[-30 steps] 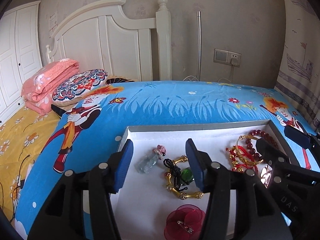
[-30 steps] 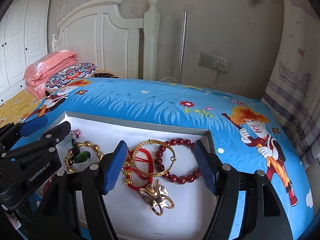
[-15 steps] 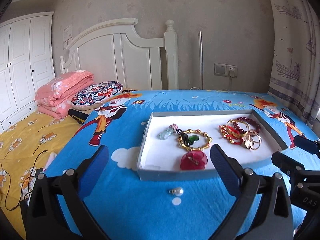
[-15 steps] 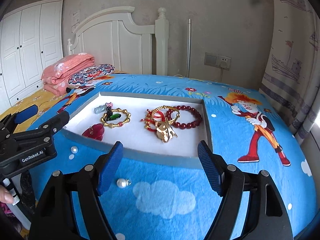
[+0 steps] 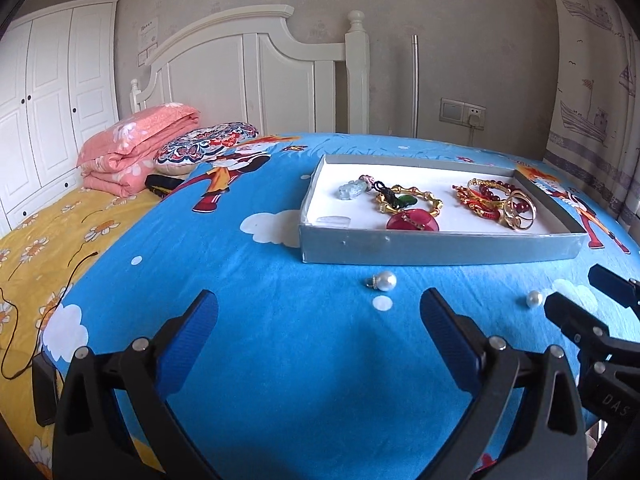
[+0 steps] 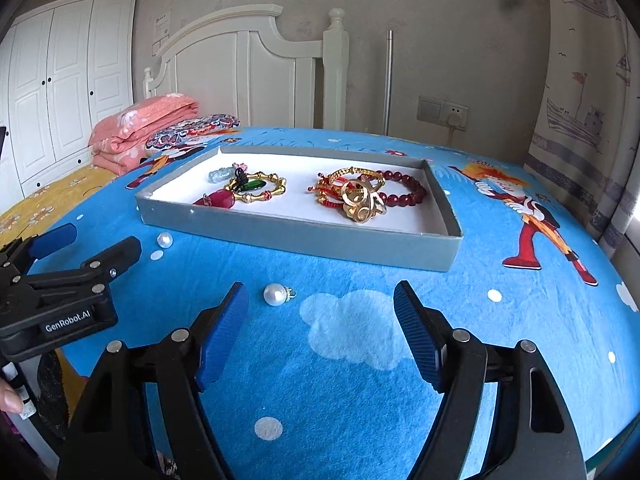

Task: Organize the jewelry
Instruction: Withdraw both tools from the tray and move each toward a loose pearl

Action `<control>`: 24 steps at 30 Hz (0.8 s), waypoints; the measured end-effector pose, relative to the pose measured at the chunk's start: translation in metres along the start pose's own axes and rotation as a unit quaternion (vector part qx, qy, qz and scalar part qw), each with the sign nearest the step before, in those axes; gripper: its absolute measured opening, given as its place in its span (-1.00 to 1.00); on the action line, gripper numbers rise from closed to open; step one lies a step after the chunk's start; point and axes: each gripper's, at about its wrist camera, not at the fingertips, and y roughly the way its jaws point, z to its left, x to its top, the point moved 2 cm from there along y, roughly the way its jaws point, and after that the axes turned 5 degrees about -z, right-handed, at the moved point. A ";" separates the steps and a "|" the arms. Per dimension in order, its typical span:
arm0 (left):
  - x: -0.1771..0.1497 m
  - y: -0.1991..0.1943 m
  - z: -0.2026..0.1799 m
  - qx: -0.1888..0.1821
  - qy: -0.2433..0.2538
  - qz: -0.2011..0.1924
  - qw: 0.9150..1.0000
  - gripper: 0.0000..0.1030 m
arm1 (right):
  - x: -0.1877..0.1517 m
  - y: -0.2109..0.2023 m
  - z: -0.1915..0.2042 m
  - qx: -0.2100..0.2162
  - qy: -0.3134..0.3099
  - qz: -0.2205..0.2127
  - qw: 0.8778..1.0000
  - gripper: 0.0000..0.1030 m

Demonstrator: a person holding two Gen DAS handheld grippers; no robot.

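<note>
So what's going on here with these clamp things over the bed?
A person is sorting jewelry with a hand-held gripper in each hand. Most pieces already lie in the grey tray on the blue bedsheet: a dark red bead bracelet, gold bangles and a red brooch. Two pearl earrings are outside it, one in front of the right gripper and one ahead of the left gripper. Neither gripper holds anything; the left's jaws stand wide, the right's are closing.

We see a bed with a blue cartoon sheet (image 5: 280,360), a folded pink quilt (image 5: 136,148) and patterned pillow (image 5: 204,144) near its white headboard (image 5: 248,80), a white wardrobe (image 5: 48,100) beyond its left edge, and a wall socket (image 5: 462,111).
</note>
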 end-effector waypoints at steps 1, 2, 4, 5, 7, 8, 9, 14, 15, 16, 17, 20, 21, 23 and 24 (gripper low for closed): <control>0.000 0.000 0.001 0.000 0.000 0.000 1.000 0.90 | -0.001 0.002 0.003 0.000 -0.005 0.002 1.000 0.20; 0.000 0.001 0.002 0.001 0.001 0.001 1.000 0.90 | -0.002 0.003 0.006 0.001 -0.009 0.003 1.000 0.17; -0.002 0.003 0.002 0.003 0.004 0.002 1.000 0.90 | -0.001 0.006 0.009 0.001 -0.014 0.003 1.000 0.10; -0.002 0.004 0.002 0.003 0.005 0.004 1.000 0.90 | -0.001 0.007 0.010 0.001 -0.014 0.004 1.000 0.09; -0.002 0.005 0.002 0.003 0.006 0.005 1.000 0.90 | -0.001 0.009 0.011 -0.001 -0.015 0.008 1.000 0.00; -0.002 0.005 0.002 0.002 0.006 0.005 1.000 0.90 | -0.001 0.010 0.011 -0.001 -0.014 0.011 1.000 -0.03; -0.002 0.006 0.001 0.001 0.006 0.006 1.000 0.90 | -0.001 0.011 0.011 -0.002 -0.013 0.013 1.000 -0.08; 0.001 0.007 -0.009 -0.010 0.019 0.004 1.000 0.90 | 0.001 0.013 0.014 0.002 -0.019 0.015 1.000 -0.25; 0.001 0.007 -0.011 -0.014 0.022 0.005 1.000 0.90 | 0.001 0.013 0.015 0.006 -0.023 0.015 1.000 -0.39; 0.001 0.008 -0.012 -0.018 0.024 0.007 1.000 0.90 | 0.001 0.013 0.017 0.009 -0.026 0.015 1.000 -0.53; 0.001 0.009 -0.014 -0.021 0.025 0.009 0.999 0.89 | 0.001 0.013 0.018 0.011 -0.027 0.015 0.999 -0.59; 0.004 0.016 -0.015 -0.034 0.019 0.027 0.999 0.73 | 0.002 0.013 0.015 0.013 -0.022 0.015 1.000 -0.70; 0.005 0.019 -0.015 -0.042 0.015 0.037 0.998 0.62 | 0.002 0.012 0.012 0.013 -0.017 0.015 1.000 -0.70; 0.007 0.024 -0.015 -0.051 0.009 0.051 0.997 0.48 | 0.001 0.011 0.005 0.012 -0.007 0.014 1.000 -0.70; 0.008 0.026 -0.016 -0.053 0.008 0.053 0.997 0.41 | 0.001 0.011 0.002 0.011 -0.001 0.013 1.000 -0.70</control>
